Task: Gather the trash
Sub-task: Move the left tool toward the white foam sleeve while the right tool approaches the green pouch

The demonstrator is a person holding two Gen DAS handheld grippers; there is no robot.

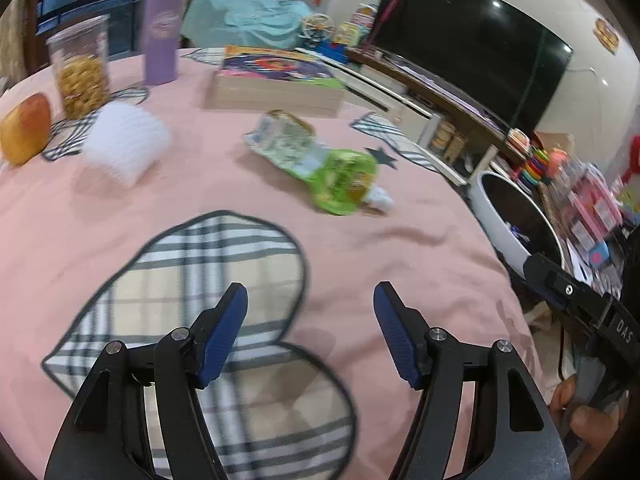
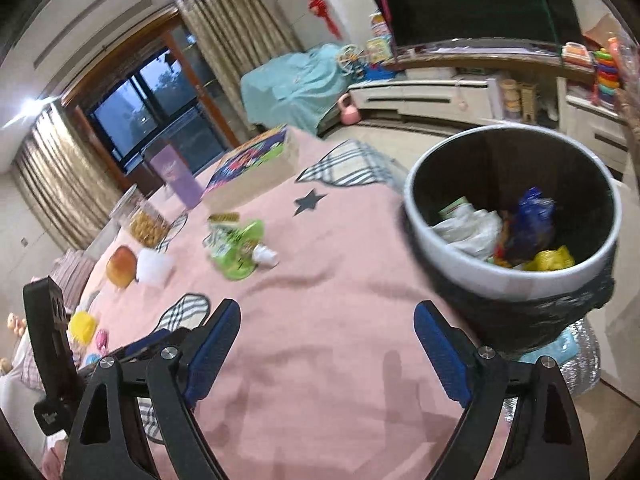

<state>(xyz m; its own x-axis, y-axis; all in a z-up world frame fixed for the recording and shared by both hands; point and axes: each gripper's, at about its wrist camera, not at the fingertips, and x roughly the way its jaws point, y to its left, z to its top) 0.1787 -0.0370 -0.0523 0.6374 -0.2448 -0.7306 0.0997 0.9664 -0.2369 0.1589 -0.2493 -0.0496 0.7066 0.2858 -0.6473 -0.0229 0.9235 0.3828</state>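
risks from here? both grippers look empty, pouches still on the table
1. The crumpled green spouted pouch overlaps the pale printed wrapper; a grasp may lift one and drag the other.
2. Both lie flat on the loose pink tablecloth, so the open left gripper could pinch fabric instead.
3. The grey, black-lined trash bin sits beyond the table edge; a drop from the open right gripper might miss it.

A pink cloth (image 1: 200, 192) with plaid heart patches and a dark star (image 2: 309, 201) covered the table. On it lay a green pouch (image 1: 344, 184) touching a pale wrapper (image 1: 282, 142), well apart from a white ribbed cup (image 1: 126, 142) on its side. An apple (image 1: 26, 128), a snack jar (image 1: 82, 68), a purple tube (image 1: 160, 38) and a box (image 1: 276, 80) stood along the far side.
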